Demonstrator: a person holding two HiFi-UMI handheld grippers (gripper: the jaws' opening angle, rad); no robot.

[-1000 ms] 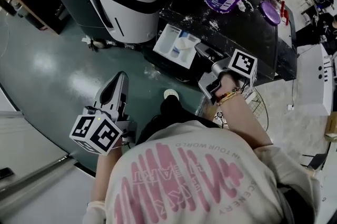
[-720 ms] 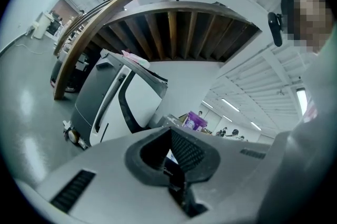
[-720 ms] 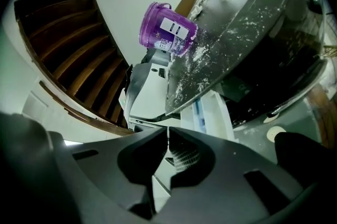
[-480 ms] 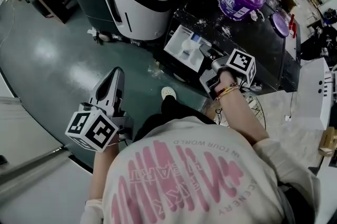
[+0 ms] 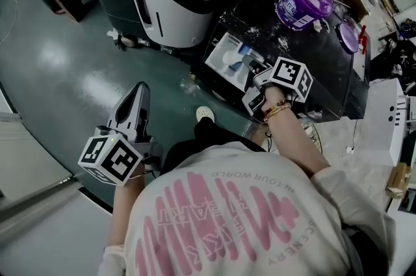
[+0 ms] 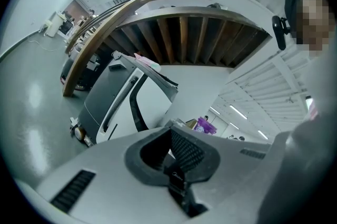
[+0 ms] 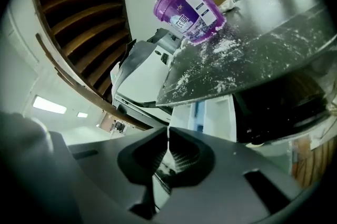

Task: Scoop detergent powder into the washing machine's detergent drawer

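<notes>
Where right tool hangs, drawer partly hidden.

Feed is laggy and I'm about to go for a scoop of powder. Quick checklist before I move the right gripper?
1. Detergent drawer pulled open: ok.
2. Purple tub uncovered, lid lying apart from it: ok.
3. Right gripper carrying a scoop: not ok, jaws together, no scoop seen.
4. Left gripper shut, empty, out over the floor: ok.
5. Machine top clean: not ok, powder scattered.
6. Scoop's whereabouts: cannot tell.
</notes>
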